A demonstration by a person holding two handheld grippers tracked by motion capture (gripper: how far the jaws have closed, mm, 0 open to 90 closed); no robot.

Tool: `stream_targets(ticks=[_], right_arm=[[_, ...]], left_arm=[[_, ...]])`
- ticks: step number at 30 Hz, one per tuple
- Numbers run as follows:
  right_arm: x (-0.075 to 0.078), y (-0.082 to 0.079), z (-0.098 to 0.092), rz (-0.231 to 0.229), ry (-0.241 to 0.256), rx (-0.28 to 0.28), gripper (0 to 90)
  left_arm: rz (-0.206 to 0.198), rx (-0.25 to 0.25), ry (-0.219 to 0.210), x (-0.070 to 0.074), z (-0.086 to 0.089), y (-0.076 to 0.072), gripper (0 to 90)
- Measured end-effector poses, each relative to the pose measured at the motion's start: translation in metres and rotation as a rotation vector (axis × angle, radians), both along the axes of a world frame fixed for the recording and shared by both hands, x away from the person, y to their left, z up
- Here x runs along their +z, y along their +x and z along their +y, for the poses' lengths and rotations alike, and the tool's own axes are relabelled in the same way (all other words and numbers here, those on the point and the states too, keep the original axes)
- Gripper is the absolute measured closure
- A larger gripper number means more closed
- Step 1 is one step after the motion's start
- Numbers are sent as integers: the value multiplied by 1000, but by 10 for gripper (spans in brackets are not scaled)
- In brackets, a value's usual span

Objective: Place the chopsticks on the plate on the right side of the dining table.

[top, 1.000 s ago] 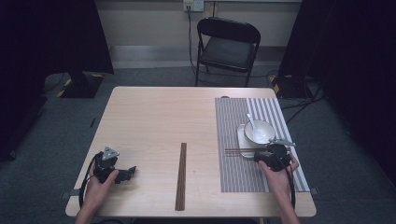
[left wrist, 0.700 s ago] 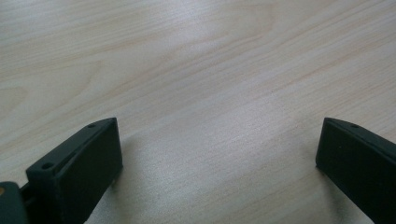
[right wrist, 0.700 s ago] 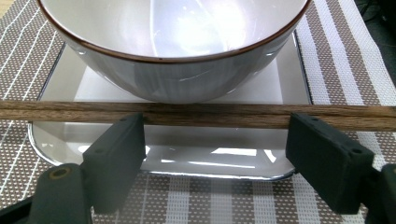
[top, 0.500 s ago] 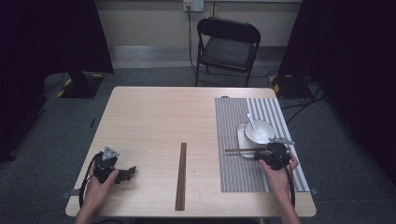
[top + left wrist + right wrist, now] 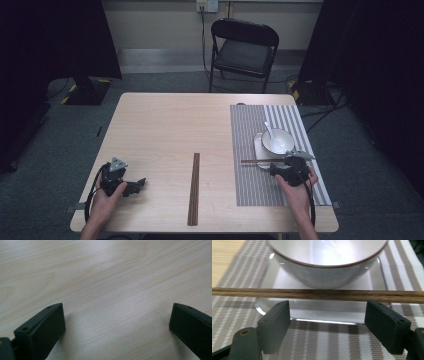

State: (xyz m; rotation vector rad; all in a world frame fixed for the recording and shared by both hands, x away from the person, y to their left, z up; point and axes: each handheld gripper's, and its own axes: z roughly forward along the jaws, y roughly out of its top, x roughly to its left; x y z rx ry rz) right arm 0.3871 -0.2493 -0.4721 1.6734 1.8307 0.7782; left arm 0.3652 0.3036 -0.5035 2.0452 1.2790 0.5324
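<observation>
Brown wood chopsticks, a thin pair side by side w/ grain showing, lie crosswise just in front of my right gripper, resting across the near rim of the square white saucer. I'll use the bowl as landmark: white, glossy, thin dark rim line, sitting on that saucer. Sticks are on the near side of the bowl, touching or nearly touching its lower wall; can't tell which. In the high view the chopsticks run left from the bowl over the striped grey placemat, and a white spoon stands in the bowl.

Right gripper: jaws wide apart, nothing between them, tips just short of the sticks, apart from them. It sits near-side of the bowl, over the mat.

Left gripper is well left of the bowl, low over bare table; jaws spread wide in the left gripper view, nothing in them, wood surface beneath.

Second dark chopstick pair lies lengthwise, left of the bowl, off the mat, between the two grippers, its near end close to the table's front edge.

Room: wide bare wood left of the bowl and beyond. Mat's right edge is close to the table's right edge, so right of the bowl is tight. Saucer rim sits directly under the sticks.
</observation>
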Motion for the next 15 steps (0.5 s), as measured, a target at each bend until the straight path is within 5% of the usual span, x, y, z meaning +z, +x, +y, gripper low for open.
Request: stream_targets(ticks=[15], right_arm=[[10, -18, 69, -25, 44, 274, 162]], left_arm=[[-1, 2, -2, 0, 0, 0, 0]])
